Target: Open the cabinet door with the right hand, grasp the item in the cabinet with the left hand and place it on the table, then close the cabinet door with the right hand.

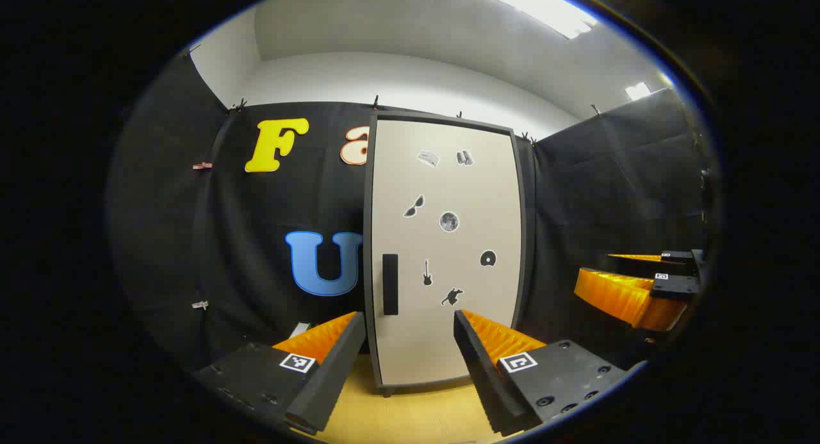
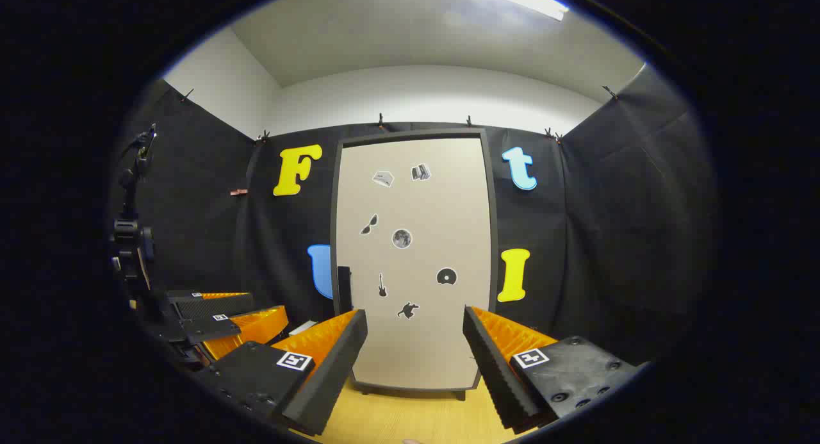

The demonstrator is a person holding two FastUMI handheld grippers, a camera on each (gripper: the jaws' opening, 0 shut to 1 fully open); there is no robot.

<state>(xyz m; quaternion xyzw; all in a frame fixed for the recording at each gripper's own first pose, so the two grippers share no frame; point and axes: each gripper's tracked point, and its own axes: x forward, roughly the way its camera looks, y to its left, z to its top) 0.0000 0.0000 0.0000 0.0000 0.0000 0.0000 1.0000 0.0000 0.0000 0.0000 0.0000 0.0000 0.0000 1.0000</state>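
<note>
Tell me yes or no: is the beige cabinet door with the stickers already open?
No. In the right gripper view the beige cabinet door sits flush in its dark frame, its black handle untouched.

Cabinet (image 1: 448,252) interior and item hidden behind its closed door (image 2: 410,258).

Cabinet door (image 1: 448,252): smooth matt beige panel, dark frame, flat paper-like stickers (image 1: 449,222), matt black handle (image 1: 390,284). Counter (image 1: 416,412): pale wood-look, fine grain. Booth wall (image 1: 256,252): matt black cloth, creased.
</note>
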